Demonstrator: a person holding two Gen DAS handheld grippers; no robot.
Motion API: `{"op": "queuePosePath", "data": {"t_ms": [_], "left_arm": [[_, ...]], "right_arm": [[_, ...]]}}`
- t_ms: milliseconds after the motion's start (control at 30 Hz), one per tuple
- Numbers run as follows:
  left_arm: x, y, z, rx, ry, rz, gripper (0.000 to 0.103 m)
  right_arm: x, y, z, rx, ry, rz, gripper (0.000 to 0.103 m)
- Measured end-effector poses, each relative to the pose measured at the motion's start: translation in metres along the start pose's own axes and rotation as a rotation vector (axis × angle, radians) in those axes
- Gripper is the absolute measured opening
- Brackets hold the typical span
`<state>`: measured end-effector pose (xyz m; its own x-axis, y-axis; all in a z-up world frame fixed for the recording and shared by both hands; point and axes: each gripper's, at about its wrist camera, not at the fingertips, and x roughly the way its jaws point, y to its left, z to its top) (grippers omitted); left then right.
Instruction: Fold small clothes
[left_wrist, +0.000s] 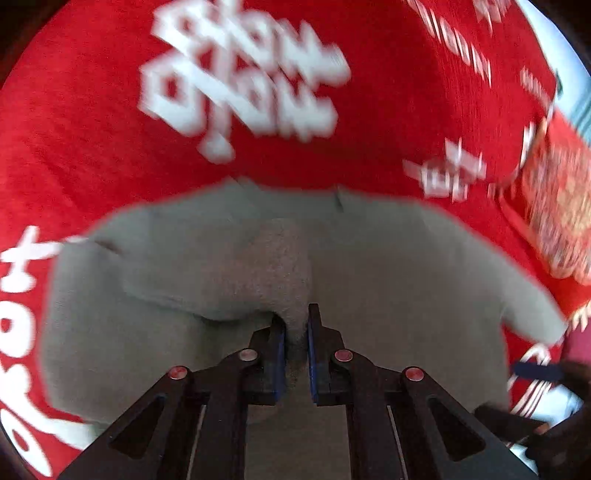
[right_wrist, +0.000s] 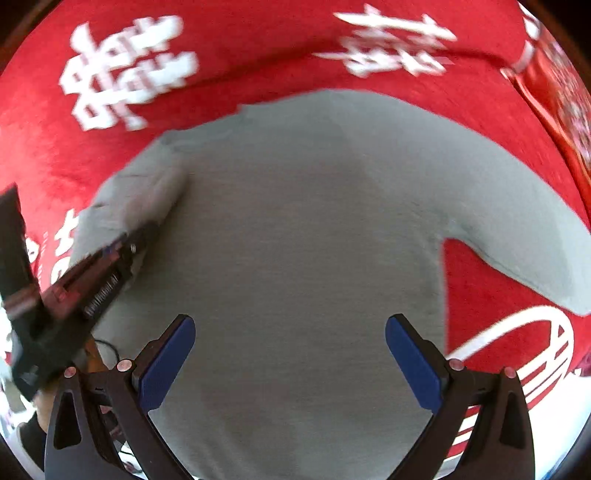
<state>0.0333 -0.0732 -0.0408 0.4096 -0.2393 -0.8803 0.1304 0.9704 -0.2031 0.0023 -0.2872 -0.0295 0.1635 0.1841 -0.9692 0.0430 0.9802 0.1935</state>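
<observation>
A small grey long-sleeved top (right_wrist: 306, 221) lies spread on a red cloth with white characters (right_wrist: 122, 74). My left gripper (left_wrist: 295, 332) is shut on a bunched fold of the top's left sleeve (left_wrist: 269, 269) and holds it lifted over the body of the top (left_wrist: 388, 266). In the right wrist view the left gripper (right_wrist: 136, 240) shows at the left with that sleeve (right_wrist: 136, 192). My right gripper (right_wrist: 290, 339) is open and empty, hovering over the lower body of the top. The right sleeve (right_wrist: 517, 221) lies stretched out to the right.
The red cloth (left_wrist: 92, 129) covers the whole surface around the top. A red patterned border (left_wrist: 561, 206) runs along the right side. A white printed emblem (right_wrist: 546, 350) lies on the cloth at the lower right.
</observation>
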Motion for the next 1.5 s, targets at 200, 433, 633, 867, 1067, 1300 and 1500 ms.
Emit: {"op": "queuePosePath", "data": {"t_ms": [200, 433, 633, 867, 1067, 1300, 1500], "left_arm": [[0.018, -0.021, -0.01, 0.075, 0.067, 0.093, 0.047], [-0.061, 0.023, -0.005, 0.055, -0.06, 0.299, 0.095], [-0.082, 0.102, -0.04, -0.037, 0.046, 0.513, 0.095], [-0.062, 0.123, -0.062, -0.07, 0.067, 0.581, 0.095], [-0.054, 0.134, -0.049, -0.111, 0.05, 0.625, 0.095], [-0.059, 0.137, -0.057, -0.014, 0.137, 0.629, 0.095], [-0.08, 0.163, -0.067, -0.153, 0.202, 0.54, 0.095]], "right_arm": [[0.012, -0.016, 0.005, 0.037, 0.023, -0.015, 0.103], [0.008, 0.078, 0.032, -0.233, -0.076, -0.006, 0.103], [0.061, 0.192, 0.038, -0.637, -0.167, -0.181, 0.101], [0.077, 0.174, 0.083, -0.506, -0.152, -0.124, 0.012], [0.071, 0.042, 0.098, 0.068, -0.083, 0.23, 0.028], [0.073, -0.028, 0.072, 0.358, -0.031, 0.463, 0.07], [0.06, -0.037, 0.082, 0.435, -0.036, 0.454, 0.077]]}}
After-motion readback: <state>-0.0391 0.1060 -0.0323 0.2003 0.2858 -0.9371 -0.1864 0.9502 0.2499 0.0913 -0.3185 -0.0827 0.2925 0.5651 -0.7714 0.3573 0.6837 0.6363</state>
